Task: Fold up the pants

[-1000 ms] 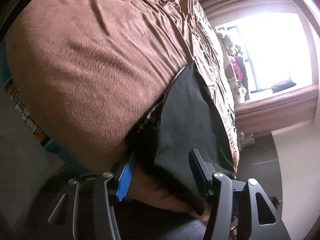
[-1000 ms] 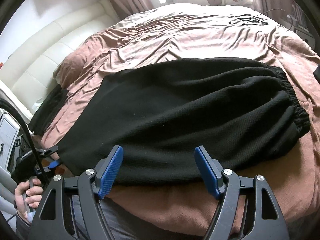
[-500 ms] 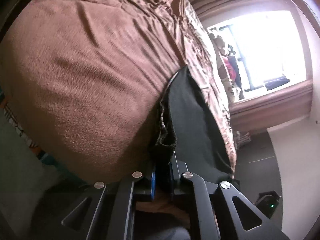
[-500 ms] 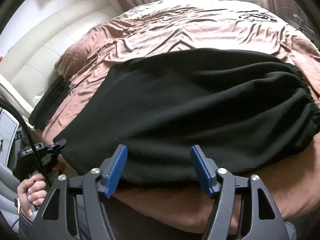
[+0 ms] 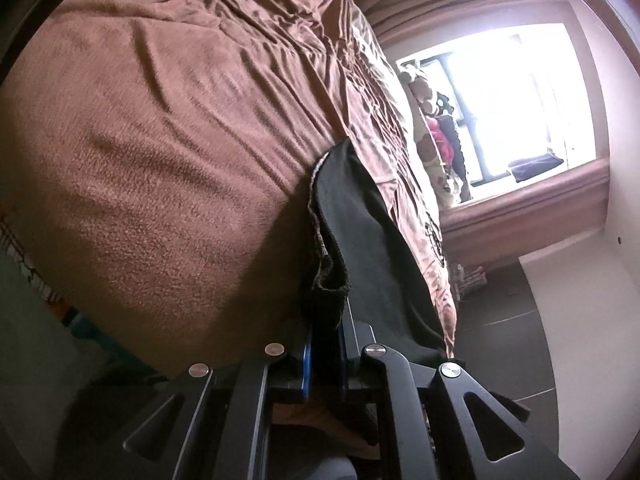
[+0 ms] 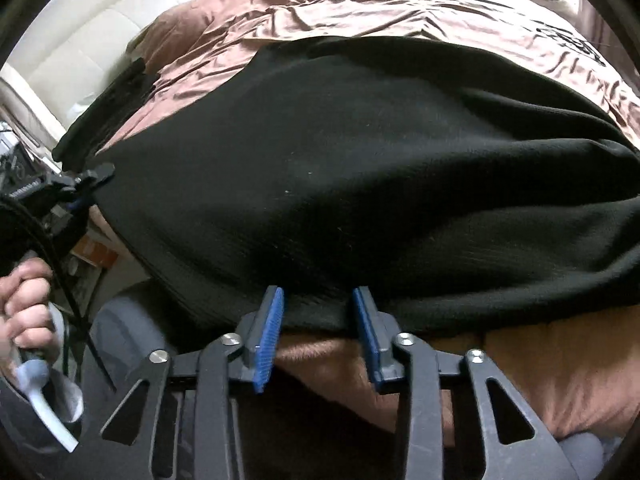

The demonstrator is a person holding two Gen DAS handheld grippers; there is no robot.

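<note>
Left claw: my left gripper (image 5: 325, 344) has its blue-padded black fingers pressed together on a bunched corner of the black knit pants (image 5: 360, 248); I see the fabric pinched up between the pads.
Right claw: my right gripper (image 6: 318, 330) has its blue pads (image 6: 269, 336) parted, one to each side of the near edge of the pants (image 6: 360, 184); the cloth sits between them, but I cannot tell from this angle whether either pad touches it.
Pants: spread flat across the near part of the bed, near edge running along the mattress edge just ahead of my right fingers.
Bed: wrinkled brown bedspread (image 5: 168, 152) under the pants, reaching back to a cream padded headboard (image 6: 80, 64).
Other hand: the person's left hand (image 6: 24, 304) grips the left tool's handle at the left of the right view.
Background: a bright window (image 5: 516, 100) beyond the bed.
</note>
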